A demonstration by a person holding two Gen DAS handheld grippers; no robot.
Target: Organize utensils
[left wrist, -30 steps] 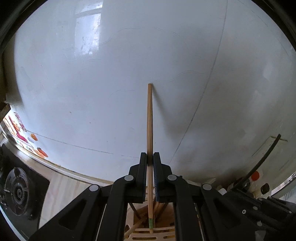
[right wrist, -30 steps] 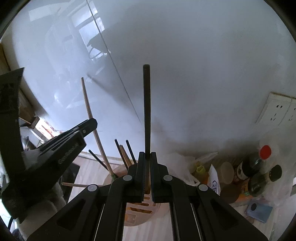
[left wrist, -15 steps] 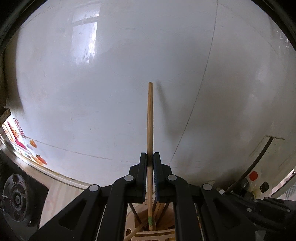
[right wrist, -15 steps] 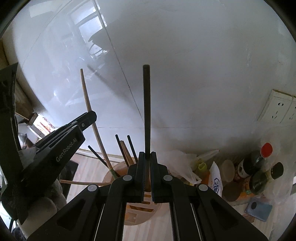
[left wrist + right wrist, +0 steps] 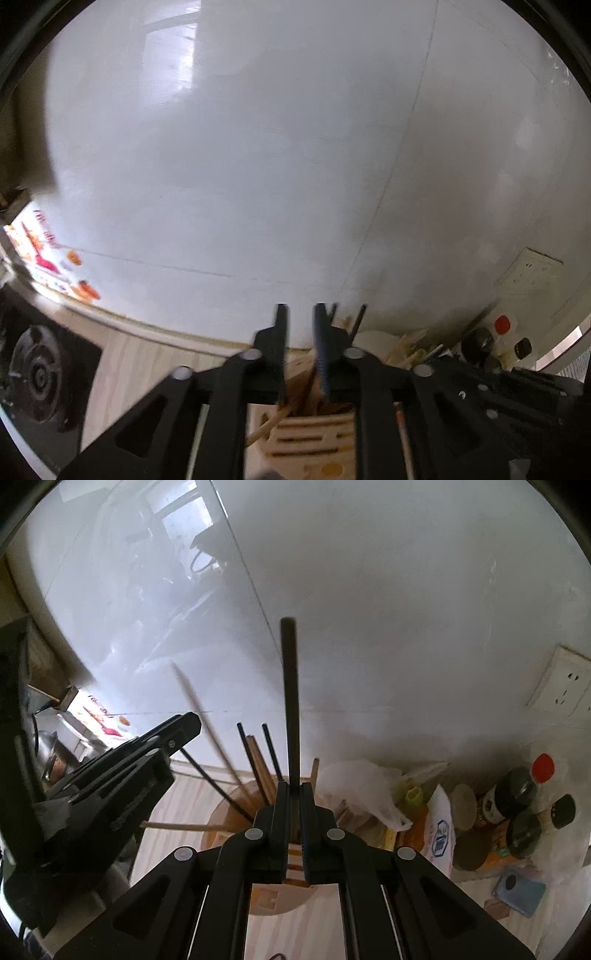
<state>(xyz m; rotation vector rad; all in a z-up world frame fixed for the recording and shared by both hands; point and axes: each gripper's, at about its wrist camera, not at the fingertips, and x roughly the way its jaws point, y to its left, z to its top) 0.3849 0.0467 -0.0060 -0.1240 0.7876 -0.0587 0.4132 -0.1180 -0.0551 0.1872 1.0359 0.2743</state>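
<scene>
My left gripper (image 5: 300, 308) is open and empty just above the round wooden utensil holder (image 5: 306, 439), where wooden chopsticks lean. In the right wrist view the left gripper (image 5: 184, 723) is at the left, and a blurred wooden chopstick (image 5: 207, 731) slants down into the holder (image 5: 229, 812) beside it. My right gripper (image 5: 294, 786) is shut on a black chopstick (image 5: 290, 701) that stands upright over the holder. Several black and wooden chopsticks (image 5: 258, 760) stand in it.
A white tiled wall fills the background. Dark sauce bottles (image 5: 517, 805), a white plastic bag (image 5: 354, 786) and a blue packet (image 5: 521, 891) crowd the counter right of the holder. A wall socket (image 5: 565, 686) is at the right. A gas burner (image 5: 33, 373) is at the left.
My left gripper has opened and let go of the wooden chopstick, which has dropped into the holder. My right gripper still holds the black chopstick over the holder.
</scene>
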